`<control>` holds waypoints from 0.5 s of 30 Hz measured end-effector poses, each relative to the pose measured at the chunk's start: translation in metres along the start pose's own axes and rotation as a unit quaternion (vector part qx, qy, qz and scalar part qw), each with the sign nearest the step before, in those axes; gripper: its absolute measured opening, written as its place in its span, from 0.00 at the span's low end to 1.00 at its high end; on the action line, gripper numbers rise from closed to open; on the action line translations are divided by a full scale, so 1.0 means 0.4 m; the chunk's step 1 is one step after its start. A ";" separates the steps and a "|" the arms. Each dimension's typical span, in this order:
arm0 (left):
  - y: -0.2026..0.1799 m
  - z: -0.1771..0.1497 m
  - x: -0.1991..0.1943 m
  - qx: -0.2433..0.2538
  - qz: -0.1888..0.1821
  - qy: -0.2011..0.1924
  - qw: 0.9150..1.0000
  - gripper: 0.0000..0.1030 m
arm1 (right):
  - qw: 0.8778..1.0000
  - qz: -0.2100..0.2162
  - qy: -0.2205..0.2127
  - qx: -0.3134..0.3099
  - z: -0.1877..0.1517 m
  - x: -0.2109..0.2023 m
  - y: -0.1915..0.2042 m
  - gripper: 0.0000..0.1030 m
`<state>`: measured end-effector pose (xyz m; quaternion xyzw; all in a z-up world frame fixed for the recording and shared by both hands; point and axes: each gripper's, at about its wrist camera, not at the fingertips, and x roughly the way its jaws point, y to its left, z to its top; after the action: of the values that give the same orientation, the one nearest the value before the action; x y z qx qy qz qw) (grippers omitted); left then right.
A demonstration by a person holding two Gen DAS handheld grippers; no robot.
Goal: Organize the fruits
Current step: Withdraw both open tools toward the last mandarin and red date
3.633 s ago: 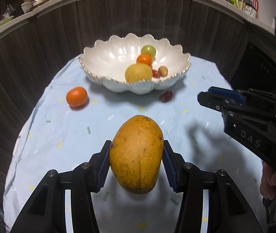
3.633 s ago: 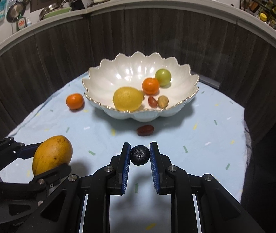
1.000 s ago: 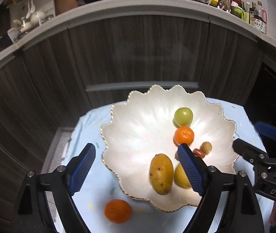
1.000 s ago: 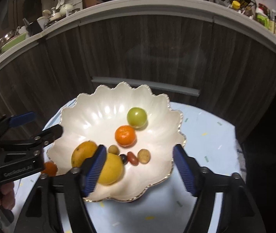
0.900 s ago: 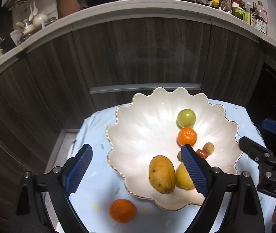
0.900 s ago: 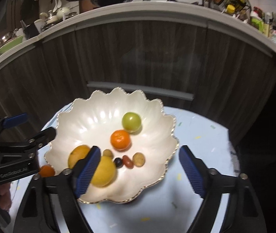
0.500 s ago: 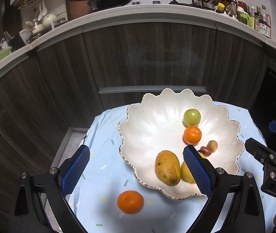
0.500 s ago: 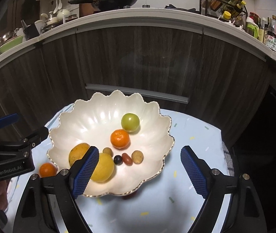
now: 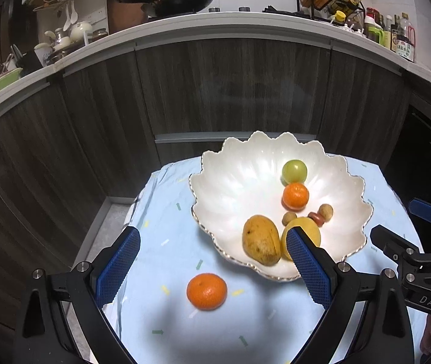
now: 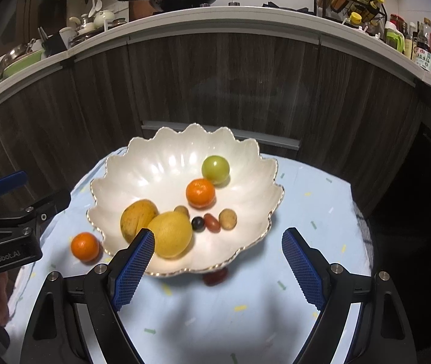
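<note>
Picking up the loose orange (image 9: 206,291) on the worktop near the bowl (image 9: 215,188) suits the empty left gripper (image 9: 212,268), jaws spread wide straddling it, while the right gripper (image 10: 218,265), also wide and empty, takes the red fruit (image 10: 214,277) under the near rim.

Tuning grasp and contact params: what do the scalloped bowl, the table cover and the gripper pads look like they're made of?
Bowl: looks like glazed ceramic, glossy pearly white with highlights and a gold-toned rim.
Table cover: thin matte pale-blue sheet with creases, fabric or plastic, unclear.
Finger pads: blue, diamond-textured, likely rubber.
</note>
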<state>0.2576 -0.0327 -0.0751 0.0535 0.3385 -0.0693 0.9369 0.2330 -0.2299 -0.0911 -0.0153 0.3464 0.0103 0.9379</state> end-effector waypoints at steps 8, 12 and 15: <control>0.006 -0.058 0.008 0.004 -0.006 0.017 1.000 0.96 | 1.000 0.000 0.008 -0.004 -0.049 0.013 0.010 0.84; 0.009 -0.089 0.027 -0.001 -0.012 0.028 1.000 0.96 | 1.000 0.001 0.010 -0.005 -0.069 0.022 0.016 0.84; 0.009 -0.108 0.043 -0.002 -0.015 0.036 0.999 0.95 | 1.000 0.002 0.012 -0.007 -0.086 0.032 0.021 0.84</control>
<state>0.2443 -0.0243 -0.1192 0.0486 0.3727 -0.0803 0.9232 0.2202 -0.2228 -0.1255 -0.0211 0.3573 0.0148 0.9336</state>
